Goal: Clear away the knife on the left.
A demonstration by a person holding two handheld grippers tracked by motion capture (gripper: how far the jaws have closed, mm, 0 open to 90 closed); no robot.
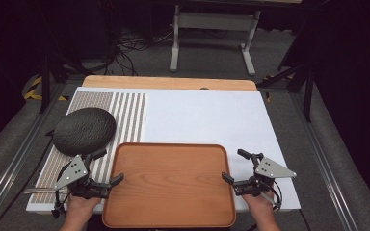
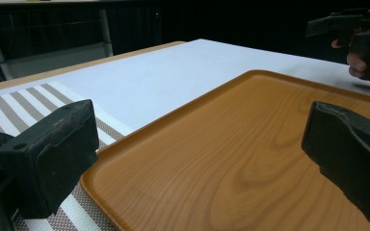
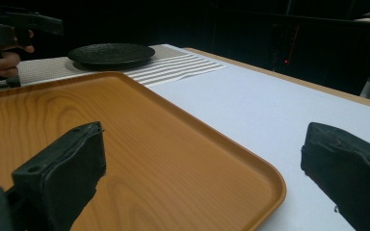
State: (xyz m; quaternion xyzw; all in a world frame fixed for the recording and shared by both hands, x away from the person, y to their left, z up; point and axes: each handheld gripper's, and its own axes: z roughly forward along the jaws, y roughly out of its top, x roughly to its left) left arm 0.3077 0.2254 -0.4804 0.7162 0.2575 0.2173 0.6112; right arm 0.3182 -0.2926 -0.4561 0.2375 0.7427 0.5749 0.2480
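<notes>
While both grippers sit at the near corners of the wooden tray (image 1: 169, 185), nothing is gripped yet, so the work looks to be at its very start: the tray lies flat on the white mat (image 1: 212, 115), empty, and any lift or shift of it is still to come (that reading is a judgement from how the jaws straddle its edges).

The left gripper (image 1: 110, 167) has its jaws spread wide. In the left gripper view the tray's left rim runs between them, one jaw out over the striped placemat (image 2: 38, 98) and the other above the tray's floor, neither pad pressing on wood. The right gripper (image 1: 235, 166) mirrors this, jaws wide apart: in the right gripper view the tray's rounded corner (image 3: 270, 187) lies between them, with one jaw over the tray's inside and the other beyond it, above the white mat.

So the tray lies just ahead of and between each pair of jaws, within reach but untouched as far as the views show. Beyond the left gripper, farther from the person, a dark round plate (image 1: 84, 130) rests on the striped placemat, just beside the tray's far left corner and apart from both grippers.
</notes>
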